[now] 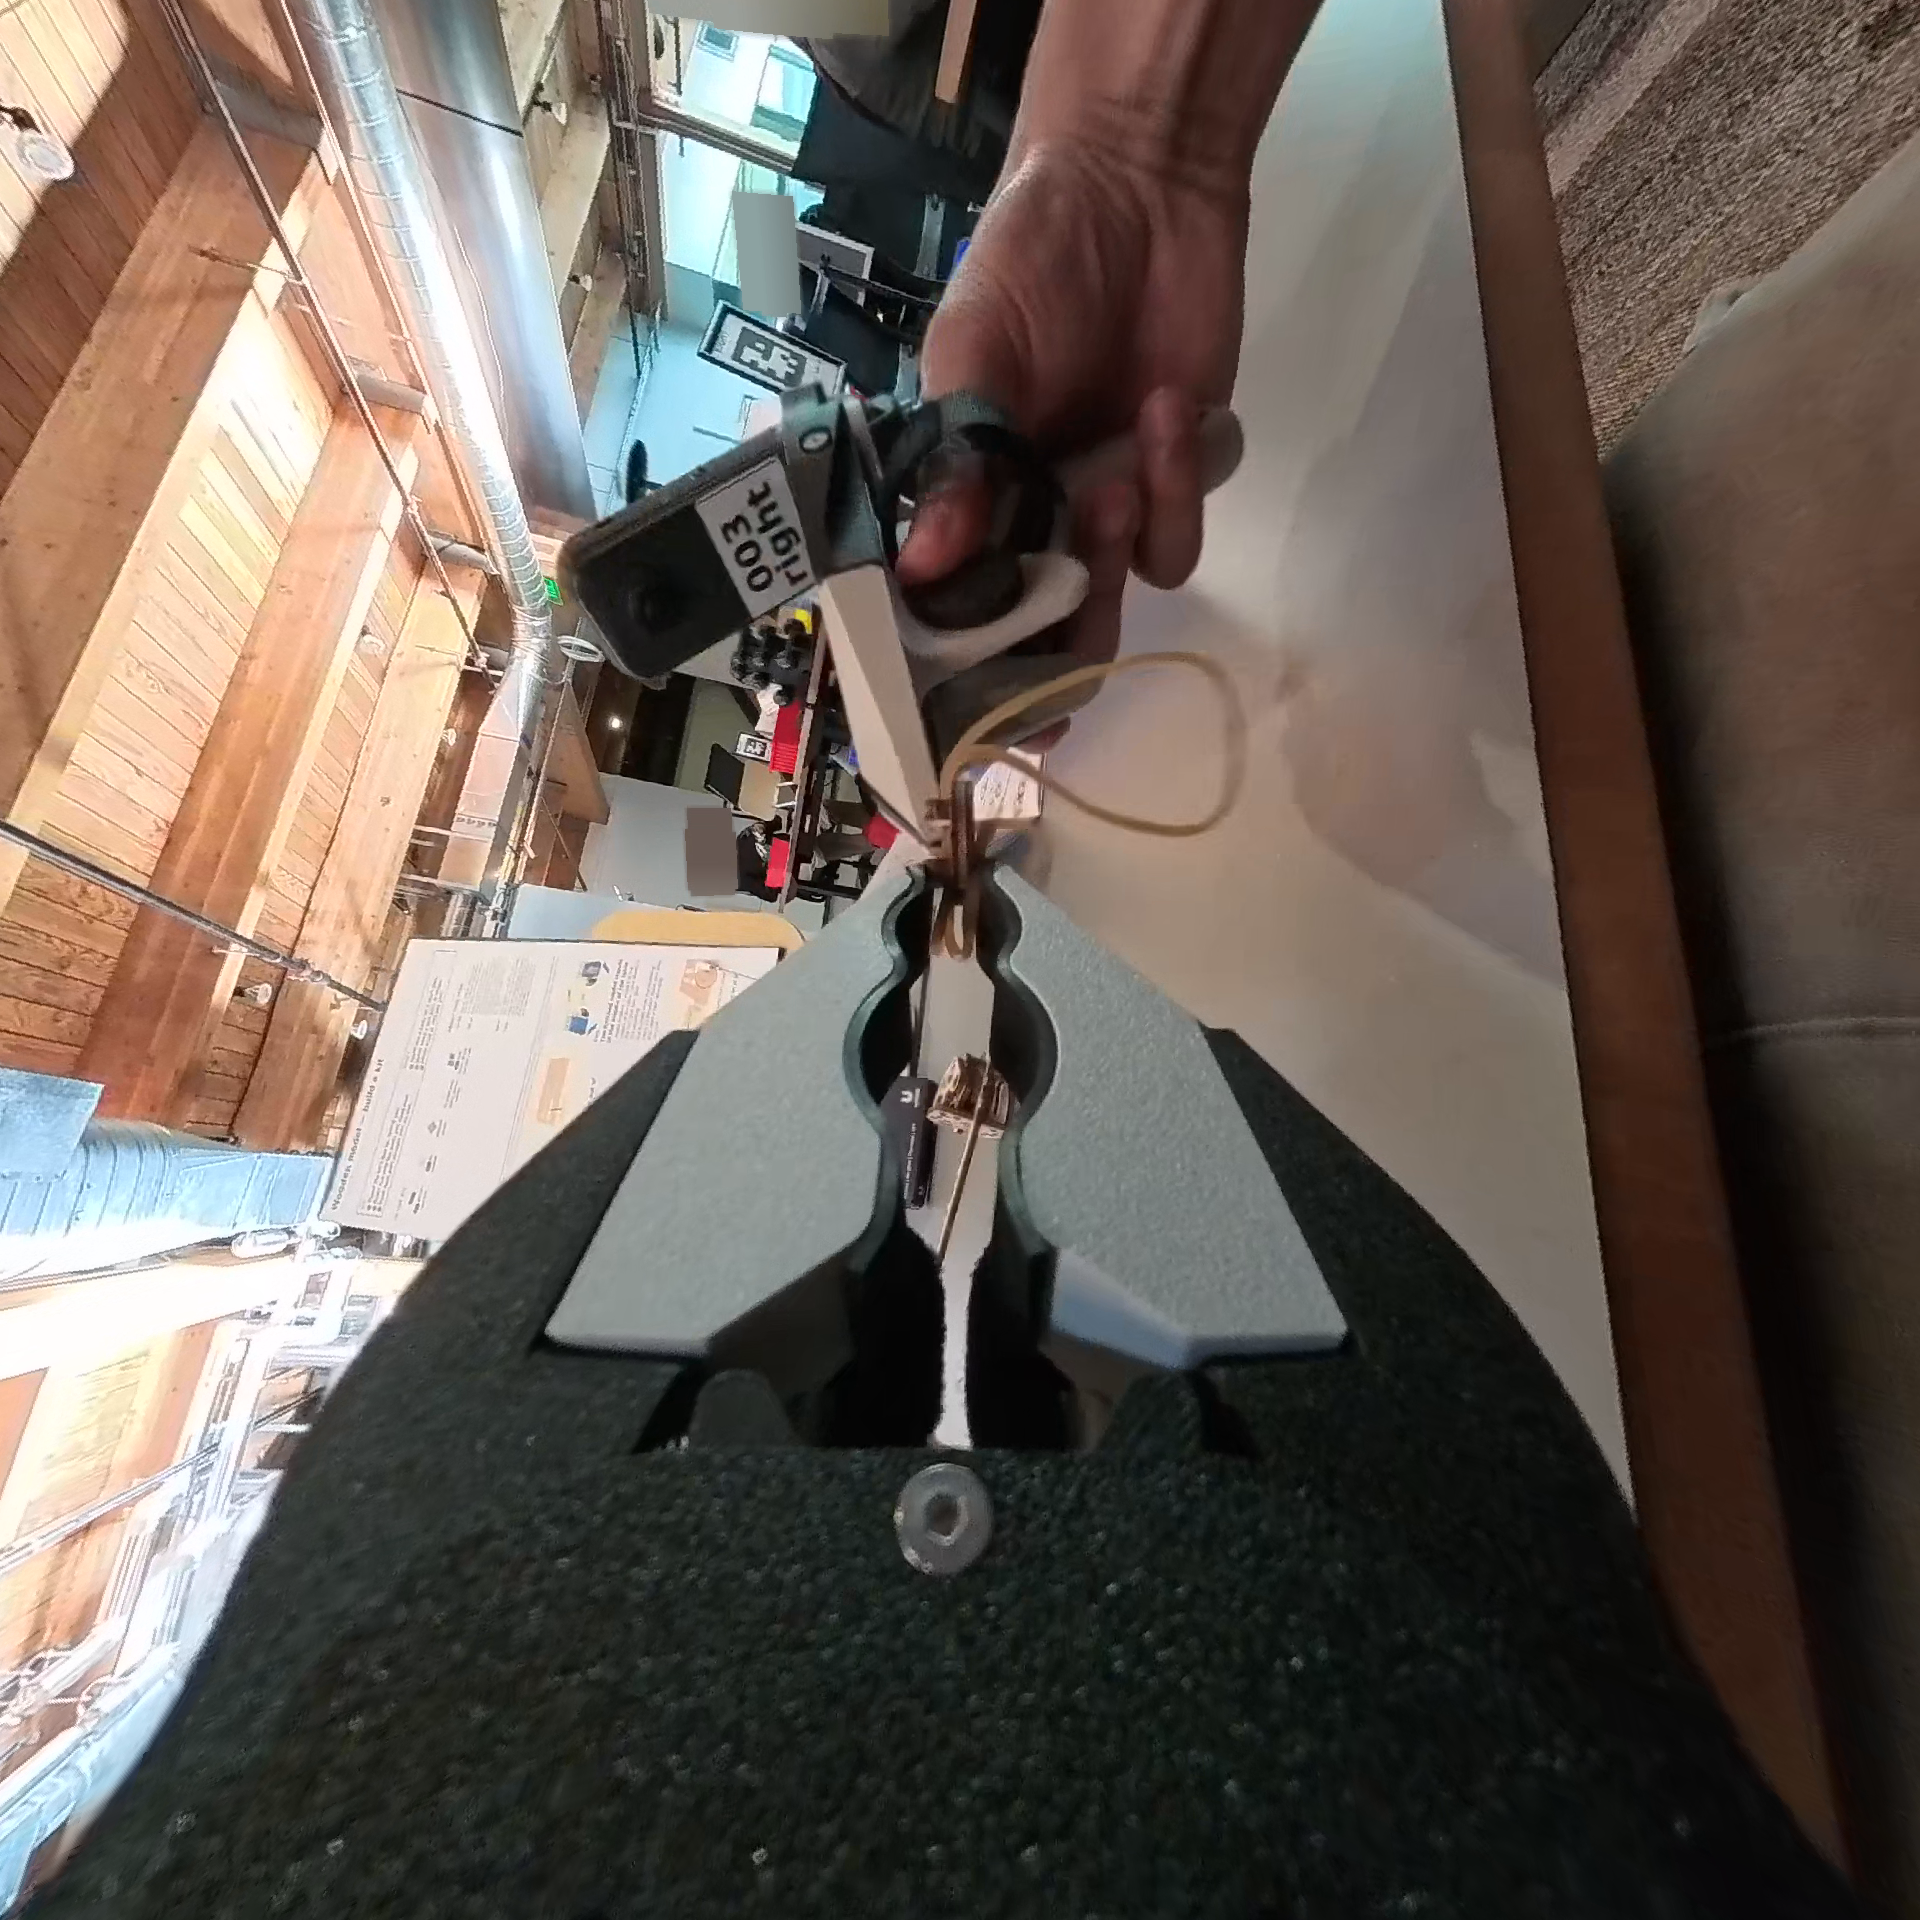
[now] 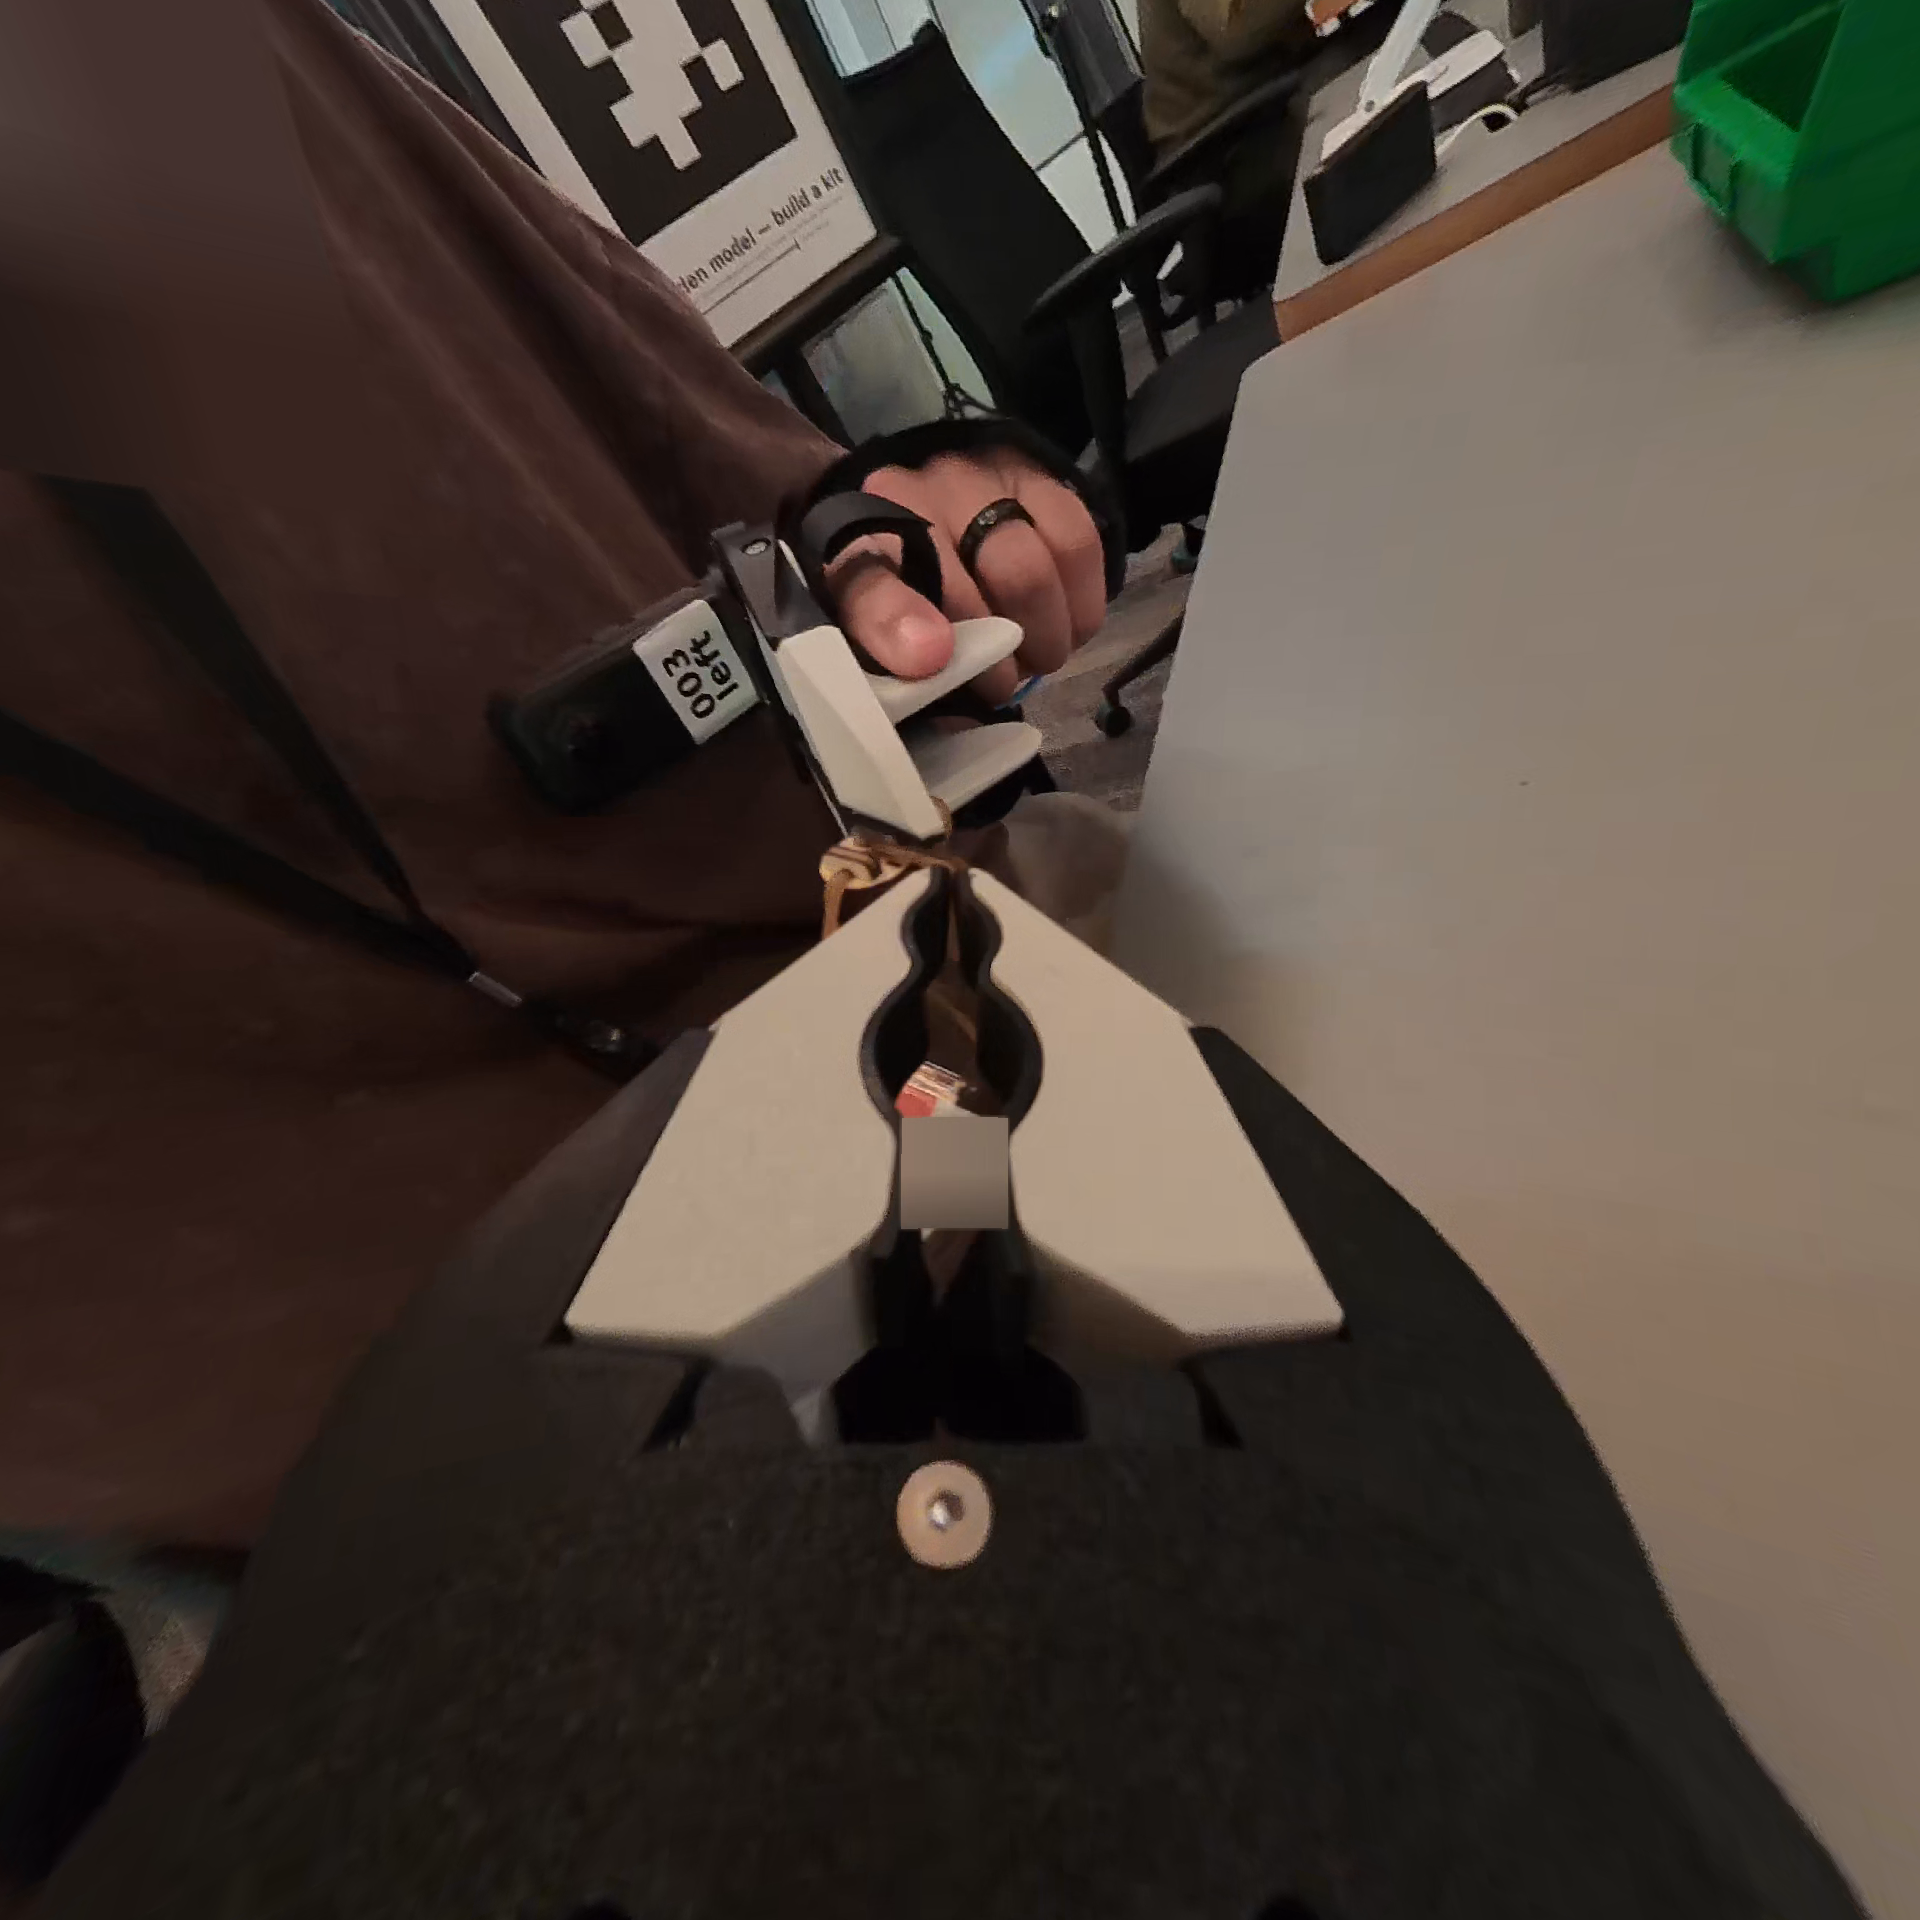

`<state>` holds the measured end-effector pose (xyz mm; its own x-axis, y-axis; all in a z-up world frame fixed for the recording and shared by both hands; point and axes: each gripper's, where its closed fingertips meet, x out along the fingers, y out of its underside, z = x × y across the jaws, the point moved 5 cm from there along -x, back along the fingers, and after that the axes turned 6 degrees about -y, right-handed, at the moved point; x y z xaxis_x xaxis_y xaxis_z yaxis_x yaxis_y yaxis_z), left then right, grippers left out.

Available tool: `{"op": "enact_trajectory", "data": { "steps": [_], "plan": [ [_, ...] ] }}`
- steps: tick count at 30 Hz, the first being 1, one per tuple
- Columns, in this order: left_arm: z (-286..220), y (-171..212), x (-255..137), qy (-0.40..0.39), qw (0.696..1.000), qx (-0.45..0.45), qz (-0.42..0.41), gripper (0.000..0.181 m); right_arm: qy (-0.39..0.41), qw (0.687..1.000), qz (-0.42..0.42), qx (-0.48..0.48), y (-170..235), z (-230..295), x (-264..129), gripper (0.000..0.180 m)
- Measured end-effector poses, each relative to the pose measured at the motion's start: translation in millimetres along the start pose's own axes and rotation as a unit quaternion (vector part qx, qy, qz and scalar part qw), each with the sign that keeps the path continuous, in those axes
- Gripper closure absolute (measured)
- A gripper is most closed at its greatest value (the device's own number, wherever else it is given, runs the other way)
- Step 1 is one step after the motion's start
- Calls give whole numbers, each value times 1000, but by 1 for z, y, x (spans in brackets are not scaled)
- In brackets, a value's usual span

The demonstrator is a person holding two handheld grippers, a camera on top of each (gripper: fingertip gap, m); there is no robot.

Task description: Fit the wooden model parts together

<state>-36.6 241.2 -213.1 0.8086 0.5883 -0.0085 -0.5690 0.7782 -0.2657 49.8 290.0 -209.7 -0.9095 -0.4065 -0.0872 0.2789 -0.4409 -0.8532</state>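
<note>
- Left tongs: pinched together on the wooden assembly, gripping at the tips only, on a thin dark edge.
- Wooden assembly: held up off the counter, between the two sets of tips, in mid-air. Too small and too crowded to tell which slots are seated.
- Looks like thin laser-cut ply: very light, stiff across the face, probably brittle at tabs and narrow necks. Expect snapping rather than bending if twisted.
- Best to grip flat faces near the joint, not the slender ends. Push straight along the slot, with no levering.
- Right tongs: closed on the same assembly from the far side, nose to nose with the left pair. Same story in the right wrist view: tips nearly meeting, with something thin and dark between them.
- With both grips this close, little leverage and little room to regrip. Smooth wood in hard tips may slip or rotate under side load.
- Rubber band: looped off the assembly, hanging slack to the right. Soft and stretchy, likely to tug parts out of line or snag a tip.
- More small wooden bits lying on the counter, seen through the left tongs' gap, beside a small black item.
- Green bin far right on the counter, well apart from the work.
</note>
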Motion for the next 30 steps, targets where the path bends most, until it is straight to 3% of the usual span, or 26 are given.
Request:
{"op": "enact_trajectory", "data": {
  "steps": [7, 13, 18, 23, 27, 30],
  "plan": [
    [2, -3, 0, -4, 1000, 0, -6, 176, 68, 994, -38, -77, -21, -4, 0, 180],
    [4, 1, 1, 17, 998, -53, 0, 176, 6, 990, -79, -114, -40, 20, 8, 180],
    [-2, -20, -4, 4, 999, -1, -45, 176, 25, 994, -62, -92, -40, -2, 13, 180],
    [4, -10, 0, -6, 1000, -11, -16, 177, 3, 998, -64, -26, -27, -1, -2, 180],
    [-1, -2, 1, 0, 1000, 8, 3, 177, -15, 998, -50, 16, -16, 13, -12, 153],
    [-7, 15, 7, 8, 998, 39, 42, 176, 64, 997, -41, 15, -4, 3, -18, 150]
  ]
}}
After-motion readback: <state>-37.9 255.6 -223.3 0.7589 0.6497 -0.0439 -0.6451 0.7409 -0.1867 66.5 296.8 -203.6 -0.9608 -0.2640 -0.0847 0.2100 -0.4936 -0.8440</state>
